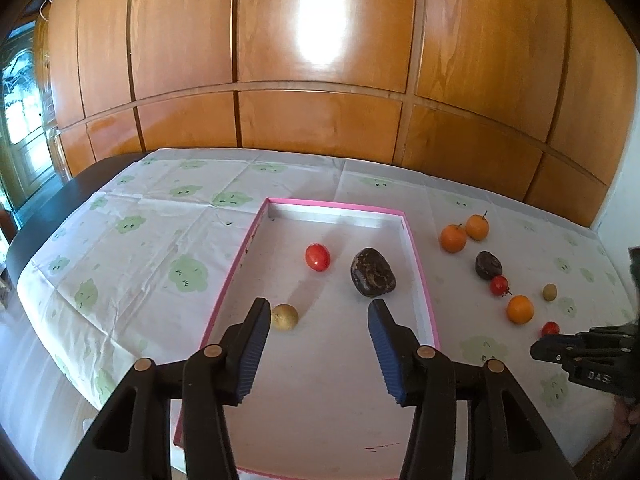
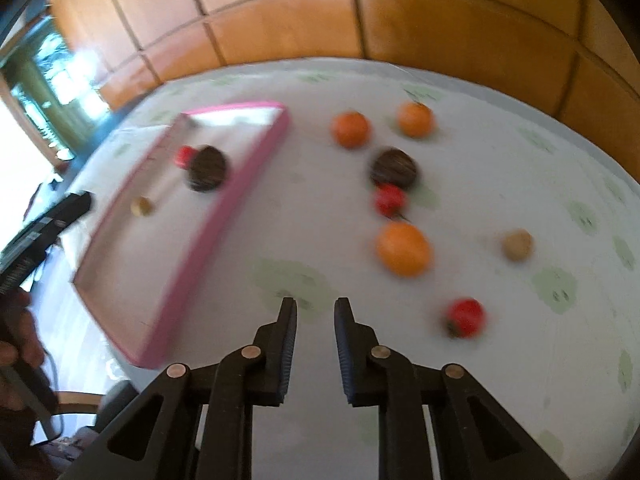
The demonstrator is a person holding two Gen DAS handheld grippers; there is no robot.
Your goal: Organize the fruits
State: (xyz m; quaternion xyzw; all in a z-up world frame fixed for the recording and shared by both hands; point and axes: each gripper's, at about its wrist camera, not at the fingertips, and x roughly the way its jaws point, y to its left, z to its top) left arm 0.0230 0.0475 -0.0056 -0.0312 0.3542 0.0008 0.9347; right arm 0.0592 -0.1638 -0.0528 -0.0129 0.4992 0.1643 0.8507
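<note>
- My left tool (image 1: 318, 314) hangs over the pink tray (image 1: 416, 256), its blue pads spread with nothing between them; a small tan fruit (image 1: 285, 317) lies just beside the left pad.
- In the tray a red tomato (image 1: 317, 257) and a dark wrinkled fruit (image 1: 373, 272) lie apart.
- My right tool (image 2: 316, 312) is over the desk (image 2: 280, 240) just right of the tray, jaws drawn as near as they go, a narrow gap left, gripping nothing.
- On the desk's cloth lie three oranges (image 2: 404, 249), another dark fruit (image 2: 394, 168), two tomatoes (image 2: 466, 317) and a tan fruit (image 2: 517, 245).
</note>
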